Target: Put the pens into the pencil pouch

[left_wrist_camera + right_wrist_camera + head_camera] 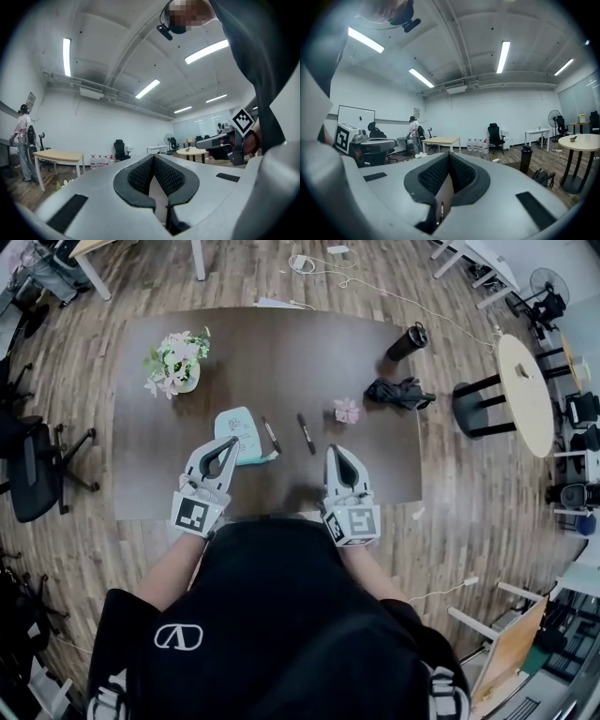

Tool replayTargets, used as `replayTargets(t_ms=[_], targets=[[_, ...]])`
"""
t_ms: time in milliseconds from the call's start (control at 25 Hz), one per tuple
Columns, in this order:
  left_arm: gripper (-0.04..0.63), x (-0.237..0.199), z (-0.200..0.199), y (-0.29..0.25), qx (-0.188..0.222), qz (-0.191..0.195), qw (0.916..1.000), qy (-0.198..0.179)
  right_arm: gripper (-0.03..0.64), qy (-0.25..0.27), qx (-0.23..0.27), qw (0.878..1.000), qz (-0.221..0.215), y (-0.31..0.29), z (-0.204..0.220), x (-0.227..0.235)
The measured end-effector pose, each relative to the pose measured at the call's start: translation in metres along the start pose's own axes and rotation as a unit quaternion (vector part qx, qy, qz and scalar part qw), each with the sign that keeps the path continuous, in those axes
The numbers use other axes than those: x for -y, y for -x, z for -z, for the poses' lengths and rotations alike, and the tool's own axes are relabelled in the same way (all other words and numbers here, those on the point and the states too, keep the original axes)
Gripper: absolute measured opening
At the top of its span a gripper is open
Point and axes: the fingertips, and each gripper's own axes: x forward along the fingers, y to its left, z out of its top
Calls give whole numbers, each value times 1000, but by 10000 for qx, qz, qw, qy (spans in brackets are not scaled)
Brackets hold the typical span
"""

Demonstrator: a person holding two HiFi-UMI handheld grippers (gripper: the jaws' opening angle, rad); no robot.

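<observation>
A light teal pencil pouch [240,431] lies on the dark brown table [281,352], near its front edge. Two dark pens lie just right of it, one [271,435] beside the pouch and the other [307,433] a little farther right. My left gripper [231,442] is shut and empty, its tips over the pouch's near edge. My right gripper [334,451] is shut and empty too, just right of the second pen. In the right gripper view a pen [441,211] shows low through the gap under the closed jaws [449,155]. The left gripper view shows only its closed jaws [153,157] held level.
A vase of flowers [176,362] stands at the table's far left. A small pink thing [347,411], a black bundle [398,392] and a black bottle [407,341] sit at the right. A round table [525,395] and office chairs [33,470] stand around.
</observation>
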Motion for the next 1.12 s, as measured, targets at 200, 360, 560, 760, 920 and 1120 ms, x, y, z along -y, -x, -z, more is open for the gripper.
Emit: replayTargets(t_ms=[200,360,560,760,920,1120], targets=[[3,1,13,-11,-350,-6,9989,-325,0,-20,-41,9999,-138,-12,0,17],[348,14,70,-25,-1716,700,9674,-1724,0,-59,-102,9998,-140,-14,4,27],[351,-5,133,-27,-2889,1414,9159,-2402,0,-96,-232,9996,-84,-13,14,36],[364,-7,209,-19,-3783,2219,8643,-2462,0,-90,-370,9993,48,-7,25,46],[364,6,269,-7,-4293,2795,8228,-2461,0,-98,-506,9986,144,1,34,51],[364,21,323,7,-4770,3315,7790,-2359,0,-82,-637,9976,242,7,40,56]])
